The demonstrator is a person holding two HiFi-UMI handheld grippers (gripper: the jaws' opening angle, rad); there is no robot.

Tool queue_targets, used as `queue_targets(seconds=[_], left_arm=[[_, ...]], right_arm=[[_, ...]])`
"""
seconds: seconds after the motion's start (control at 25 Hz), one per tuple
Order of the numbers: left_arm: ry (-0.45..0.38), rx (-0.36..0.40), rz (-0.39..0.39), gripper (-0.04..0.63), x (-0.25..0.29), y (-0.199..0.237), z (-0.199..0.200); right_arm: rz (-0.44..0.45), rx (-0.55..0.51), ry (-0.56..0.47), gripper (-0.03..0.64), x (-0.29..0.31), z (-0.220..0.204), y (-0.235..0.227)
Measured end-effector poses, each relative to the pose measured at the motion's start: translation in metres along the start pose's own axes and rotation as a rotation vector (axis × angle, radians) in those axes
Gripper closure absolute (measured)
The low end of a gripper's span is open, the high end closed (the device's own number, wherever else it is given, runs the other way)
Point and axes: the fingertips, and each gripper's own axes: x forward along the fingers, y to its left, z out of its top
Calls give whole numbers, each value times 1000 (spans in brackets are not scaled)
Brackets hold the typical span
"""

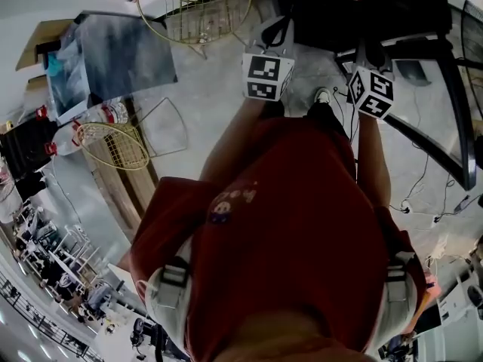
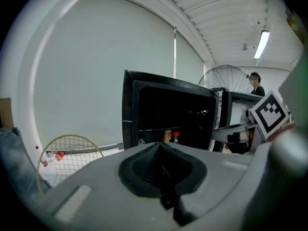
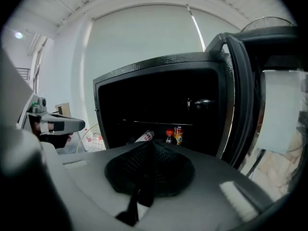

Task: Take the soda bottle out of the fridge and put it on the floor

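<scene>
The black fridge [image 3: 159, 95] stands open in front of me, its door [image 3: 243, 95] swung out to the right. On a shelf in its dark inside a small soda bottle with a red cap [image 3: 169, 135] stands upright next to an orange can [image 3: 178, 134]. The left gripper view shows the same bottle [image 2: 175, 137], further off. My right gripper [image 3: 149, 144] is shut and holds nothing, well short of the shelf. My left gripper [image 2: 161, 147] is shut and empty too, to the left of the fridge. In the head view their marker cubes [image 1: 263, 76] [image 1: 370, 90] are side by side above the floor.
A white and red thing [image 3: 144, 136] lies on the shelf left of the bottle. Badminton rackets [image 1: 113, 143] [image 1: 198, 4] and plastic bottles [image 1: 113, 113] lie on the floor at my left. Cables [image 1: 423, 202] run at the right. A person [image 2: 255, 83] stands far behind near a fan [image 2: 230, 80].
</scene>
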Motion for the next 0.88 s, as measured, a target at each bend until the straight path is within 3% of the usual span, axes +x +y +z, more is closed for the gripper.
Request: queue_targets(seconds=[0.68, 0.88], left_arm=[[-16, 37, 51, 597, 14, -14, 1], [-15, 33, 68, 597, 16, -13, -2]], right_arm=[[72, 4, 10, 600, 30, -17, -11], [98, 15, 33, 547, 49, -24, -16]])
